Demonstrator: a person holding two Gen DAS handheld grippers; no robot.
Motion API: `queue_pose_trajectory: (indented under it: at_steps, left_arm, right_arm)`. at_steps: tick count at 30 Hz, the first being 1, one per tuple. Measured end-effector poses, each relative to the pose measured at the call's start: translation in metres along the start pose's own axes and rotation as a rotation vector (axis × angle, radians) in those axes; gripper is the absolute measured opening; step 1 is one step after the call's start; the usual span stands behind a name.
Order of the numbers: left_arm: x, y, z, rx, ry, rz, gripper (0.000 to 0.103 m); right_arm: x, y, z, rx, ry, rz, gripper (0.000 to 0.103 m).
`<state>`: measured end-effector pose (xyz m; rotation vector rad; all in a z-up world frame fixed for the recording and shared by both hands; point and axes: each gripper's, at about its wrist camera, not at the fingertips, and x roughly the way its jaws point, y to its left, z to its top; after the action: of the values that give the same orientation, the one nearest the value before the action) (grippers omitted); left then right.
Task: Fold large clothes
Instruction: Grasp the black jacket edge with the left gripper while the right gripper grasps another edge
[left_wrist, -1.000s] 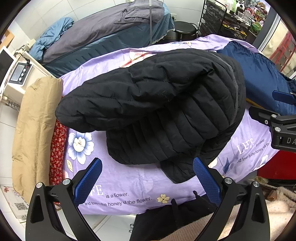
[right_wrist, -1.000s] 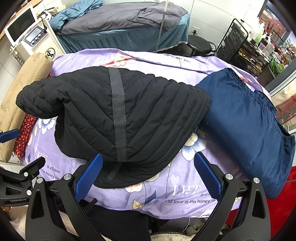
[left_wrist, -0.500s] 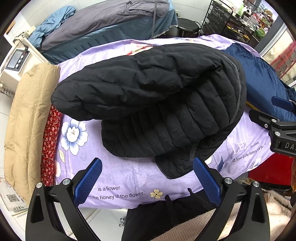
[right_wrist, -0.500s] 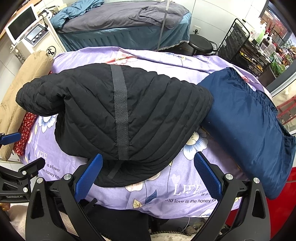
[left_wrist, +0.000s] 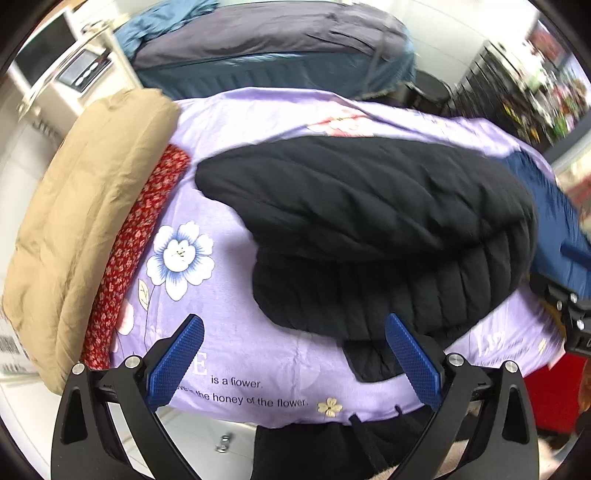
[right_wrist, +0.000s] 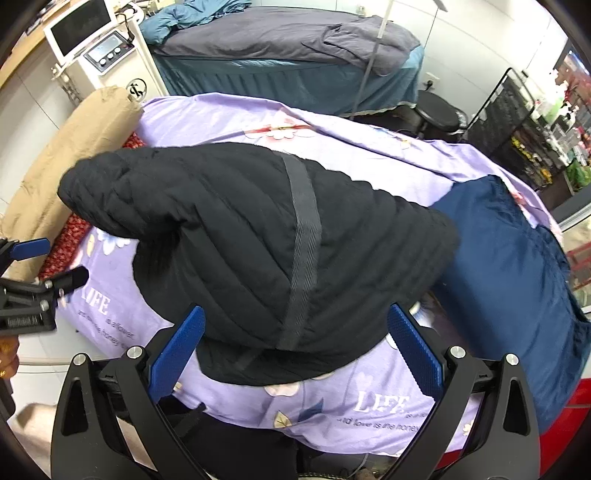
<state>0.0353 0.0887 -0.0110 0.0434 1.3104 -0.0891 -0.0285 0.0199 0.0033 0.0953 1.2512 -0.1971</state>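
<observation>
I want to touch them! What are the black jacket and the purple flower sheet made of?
The black jacket looks like a puffy padded coat with a matte woven shell: stitched lines split it into soft ridges. The purple flower sheet looks like smooth thin printed fabric, perhaps cotton or polyester, with a faint sheen and gentle wrinkles.

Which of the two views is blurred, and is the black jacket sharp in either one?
Left wrist view: motion blur, worst at the edges; the black jacket looks soft. Right wrist view: sharp, the jacket's quilting and grey strap clear; both views show fisheye bending.
</observation>
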Motion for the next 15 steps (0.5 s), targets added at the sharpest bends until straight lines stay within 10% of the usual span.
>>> queue_pose_trajectory:
  at_steps: [7, 15]
  left_arm:
    - [-0.015, 0.031, 0.041, -0.065, -0.082, 0.019, 0.096]
    - [-0.034, -0.028, 0.073, 0.120, -0.146, -0.029, 0.096]
  right_arm:
    - [-0.004, -0.047, 0.018, 0.106, -0.048, -0.050, 0.097]
    - [0.051, -0.155, -0.020, 0.502, 0.007, 0.014, 0.097]
